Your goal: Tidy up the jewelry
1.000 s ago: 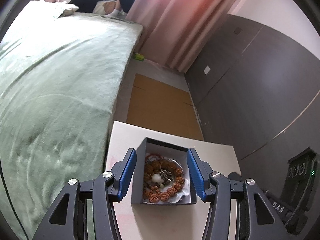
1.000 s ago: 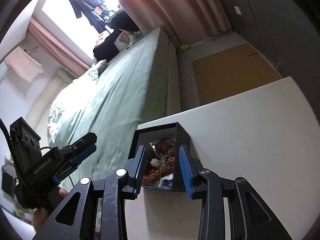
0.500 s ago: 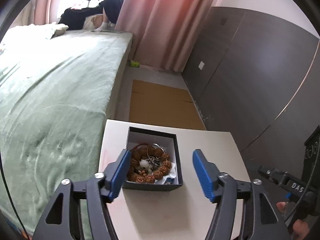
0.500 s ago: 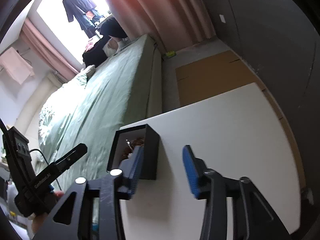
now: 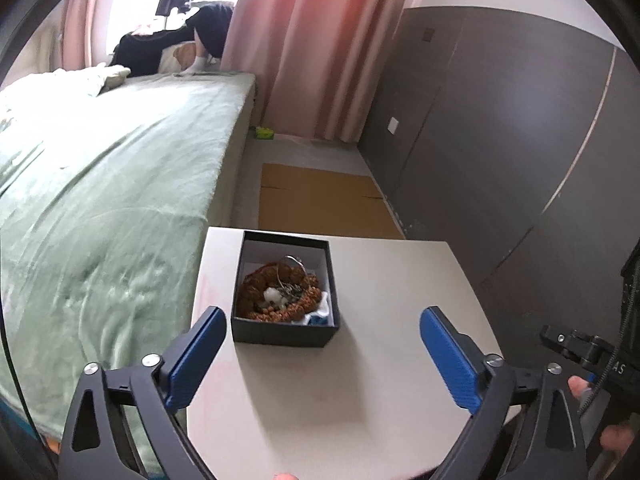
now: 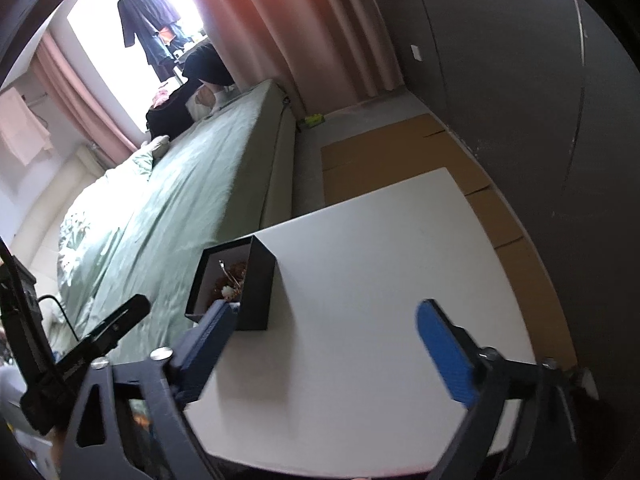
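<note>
A small black open box (image 5: 285,328) stands on the white table (image 5: 380,360). It holds a brown bead bracelet (image 5: 276,292), a silver ring and a white piece on a white lining. My left gripper (image 5: 320,356) is open and empty, a short way in front of the box. In the right wrist view the box (image 6: 256,292) stands at the table's left part. My right gripper (image 6: 324,344) is open and empty, its left finger (image 6: 212,332) just in front of the box's near corner.
A green-covered bed (image 5: 100,208) runs along the table's left side. Flat cardboard (image 5: 324,200) lies on the floor beyond the table. A dark wardrobe wall (image 5: 500,140) stands at the right. The other gripper's body (image 5: 588,356) shows at the right edge.
Both grippers have opened wide and drawn back from the box. The right gripper has swung to the right of the box. The box stays on the table.
</note>
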The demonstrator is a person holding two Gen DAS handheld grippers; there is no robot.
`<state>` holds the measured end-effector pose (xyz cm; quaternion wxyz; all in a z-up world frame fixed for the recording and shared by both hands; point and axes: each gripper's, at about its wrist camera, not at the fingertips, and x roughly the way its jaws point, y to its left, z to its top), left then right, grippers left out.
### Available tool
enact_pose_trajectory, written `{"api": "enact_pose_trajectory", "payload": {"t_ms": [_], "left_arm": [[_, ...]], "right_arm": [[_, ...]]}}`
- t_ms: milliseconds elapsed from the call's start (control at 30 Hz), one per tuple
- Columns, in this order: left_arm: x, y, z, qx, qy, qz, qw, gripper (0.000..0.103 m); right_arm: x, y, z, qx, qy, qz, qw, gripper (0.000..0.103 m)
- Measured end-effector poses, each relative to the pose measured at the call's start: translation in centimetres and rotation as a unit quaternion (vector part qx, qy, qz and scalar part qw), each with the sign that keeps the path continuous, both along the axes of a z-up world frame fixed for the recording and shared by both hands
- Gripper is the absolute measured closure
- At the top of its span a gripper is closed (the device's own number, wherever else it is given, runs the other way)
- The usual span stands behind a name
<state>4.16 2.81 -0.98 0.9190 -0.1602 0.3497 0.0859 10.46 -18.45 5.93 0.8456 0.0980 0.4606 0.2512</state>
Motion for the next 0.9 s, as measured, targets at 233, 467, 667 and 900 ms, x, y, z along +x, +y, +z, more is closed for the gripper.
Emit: {"api": "enact_pose_trajectory", "payload": {"t_ms": [233, 467, 667, 900], "left_arm": [[-1.5, -1.3, 1.0, 0.015, -0.007, -0.011, 0.9998, 0.003], [-2.5, -1.7, 1.4, 0.013, -0.007, -0.017, 0.9998, 0.003], [-3.2, -2.1, 2.5, 0.016, -0.024, -0.028, 0.9992, 0.003], [-3.2, -2.0, 2.3, 0.017, -0.019, -0.027, 0.9993, 0.003]], "right_arm": [[-1.1, -1.5, 0.7, 0.0, -0.012, -0.004, 1.0, 0.0], [-1.9, -2.5, 2.3, 0.005, -0.038, 0.008, 0.999, 0.0], [-2.5, -3.3, 3.4, 0.004, -0.049, 0.017, 0.999, 0.0], [-2.9, -3.1, 3.5, -0.012, -0.052, 0.029, 0.998, 0.0]]}}
